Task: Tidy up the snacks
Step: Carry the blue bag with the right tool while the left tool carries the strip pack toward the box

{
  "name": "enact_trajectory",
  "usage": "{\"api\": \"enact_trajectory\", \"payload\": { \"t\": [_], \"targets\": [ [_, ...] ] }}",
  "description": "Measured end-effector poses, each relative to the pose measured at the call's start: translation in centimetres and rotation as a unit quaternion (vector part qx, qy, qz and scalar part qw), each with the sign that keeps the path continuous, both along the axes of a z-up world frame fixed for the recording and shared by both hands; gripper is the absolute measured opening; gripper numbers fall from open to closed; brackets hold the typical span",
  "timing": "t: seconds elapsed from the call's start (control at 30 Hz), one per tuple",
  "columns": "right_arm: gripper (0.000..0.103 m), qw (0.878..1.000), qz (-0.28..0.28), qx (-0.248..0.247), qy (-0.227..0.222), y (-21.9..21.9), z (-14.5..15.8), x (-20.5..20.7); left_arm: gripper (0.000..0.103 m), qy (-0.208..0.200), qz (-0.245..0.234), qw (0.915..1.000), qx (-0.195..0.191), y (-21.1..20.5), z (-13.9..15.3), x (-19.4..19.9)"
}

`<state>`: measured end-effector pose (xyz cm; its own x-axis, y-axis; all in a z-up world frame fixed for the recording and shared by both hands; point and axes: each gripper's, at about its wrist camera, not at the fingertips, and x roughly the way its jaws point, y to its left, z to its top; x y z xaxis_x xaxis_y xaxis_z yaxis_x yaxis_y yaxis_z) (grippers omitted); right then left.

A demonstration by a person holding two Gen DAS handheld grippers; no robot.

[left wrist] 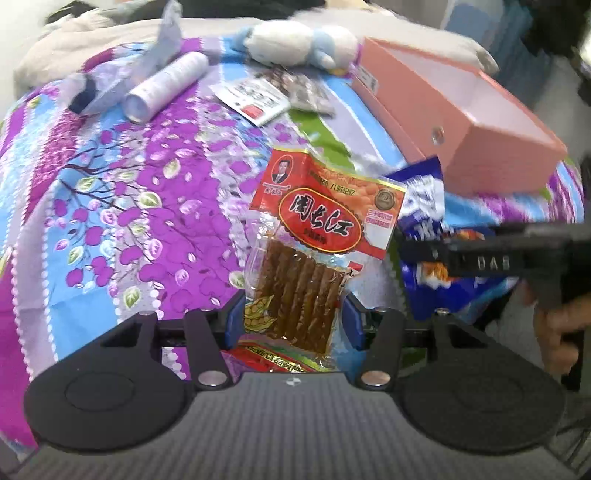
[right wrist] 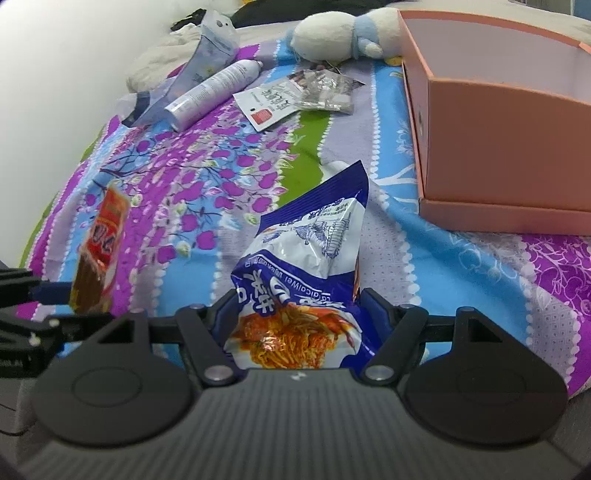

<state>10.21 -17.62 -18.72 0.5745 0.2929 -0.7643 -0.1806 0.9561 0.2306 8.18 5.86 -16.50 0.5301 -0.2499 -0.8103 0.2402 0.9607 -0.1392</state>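
My left gripper (left wrist: 293,317) is shut on a red packet of brown tofu sticks (left wrist: 314,236) and holds it upright above the bedsheet; the packet also shows at the left of the right wrist view (right wrist: 99,251). My right gripper (right wrist: 295,314) is shut on a blue and white noodle snack bag (right wrist: 306,266), held up over the sheet; the bag shows at the right of the left wrist view (left wrist: 424,206). An open pink box (right wrist: 498,147) stands at the right, beyond both packets, and also shows in the left wrist view (left wrist: 461,110).
On the floral bedsheet (right wrist: 207,173) at the back lie a white spray can (right wrist: 214,90), a clear pouch (right wrist: 207,55), a white sachet (right wrist: 269,103), a small silver packet (right wrist: 325,92) and a plush toy (right wrist: 332,33). A wall (right wrist: 55,92) runs along the left.
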Motion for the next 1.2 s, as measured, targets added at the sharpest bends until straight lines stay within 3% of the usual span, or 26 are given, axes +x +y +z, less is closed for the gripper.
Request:
{"api": "enact_trajectory", "payload": {
  "t": [0.23,0.4,0.6,0.77,1.2],
  "targets": [
    [0.073,0.999,-0.011,0.014,-0.041,-0.6,4.8,-1.4,0.059,-0.031,0.052,0.9972,-0.044,-0.9,4.3,0.2],
    [0.073,0.996,-0.028,0.019,-0.078,-1.6,8.7,-2.8,0.059,-0.043,0.060,0.9939,-0.081,-2.2,6.7,0.5],
    [0.073,0.991,-0.062,0.018,-0.119,-3.8,12.1,-4.4,0.059,-0.060,0.036,0.9929,-0.096,-4.8,9.0,0.7],
    [0.073,0.986,-0.091,0.010,-0.142,-6.1,13.3,-4.5,0.059,-0.064,0.002,0.9921,-0.108,-7.9,9.7,2.8],
    [0.073,0.969,-0.173,-0.004,-0.179,-13.8,14.8,0.0,0.059,-0.081,-0.058,0.9870,-0.126,-16.5,12.8,10.9]
  ]
}}
